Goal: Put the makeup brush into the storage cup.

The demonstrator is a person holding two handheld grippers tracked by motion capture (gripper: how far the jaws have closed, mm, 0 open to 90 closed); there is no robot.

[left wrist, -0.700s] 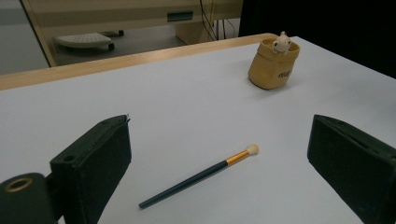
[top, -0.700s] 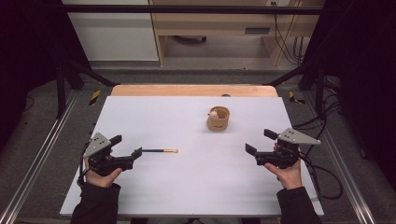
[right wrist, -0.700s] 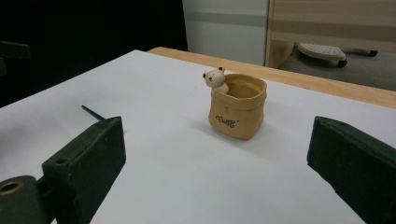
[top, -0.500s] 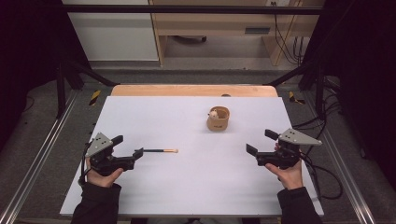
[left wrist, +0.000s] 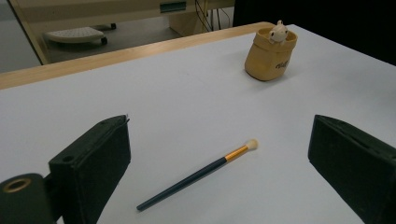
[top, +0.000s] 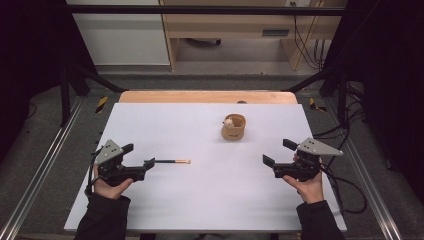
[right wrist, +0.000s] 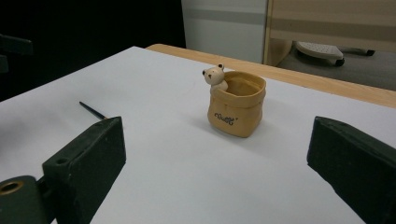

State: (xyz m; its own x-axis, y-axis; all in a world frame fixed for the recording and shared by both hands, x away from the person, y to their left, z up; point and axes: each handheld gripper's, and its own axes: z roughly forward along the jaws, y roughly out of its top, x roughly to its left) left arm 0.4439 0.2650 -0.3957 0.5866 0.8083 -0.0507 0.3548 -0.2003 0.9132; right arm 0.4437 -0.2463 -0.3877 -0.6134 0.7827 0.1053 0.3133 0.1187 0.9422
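- High view: dim workshop, white desk (top: pixel 210 200) with a wooden far edge, cabinets behind, cables on the floor at right.
- High view: left tool (top: pixel 149 164) held low at the desk's left, jaws apart, nothing between them; its tips sit just beside the dark handle end of the brush (top: pixel 172 161), which lies flat, bristle end pointing toward the desk's middle.
- High view: right tool (top: pixel 268 162) held at the right side, jaws apart and empty, well apart from the brush; tan pot (top: pixel 234 127) with a small bear figure on its rim stands upright toward the far middle.
- Left gripper view: brush (left wrist: pixel 196 174) lies diagonally on the desk ahead of the two wide jaws, not touched; pot (left wrist: pixel 271 56) stands far off at upper right.
- Right gripper view: pot (right wrist: pixel 237 108) sits ahead between the open jaws, not touched; brush handle tip (right wrist: pixel 92 110) pokes in at left.
- Risk: the brush is thin and flat on the desk, so a shallow closing could pinch past it or roll it away; jaw tips could scrape the desk.
- Risk: the pot looks light; a nudge from the right tool or a hard drop of the brush could tip it.
- Versus the earlier high views: hands, brush and pot sit in practically the same spots; no clear change.
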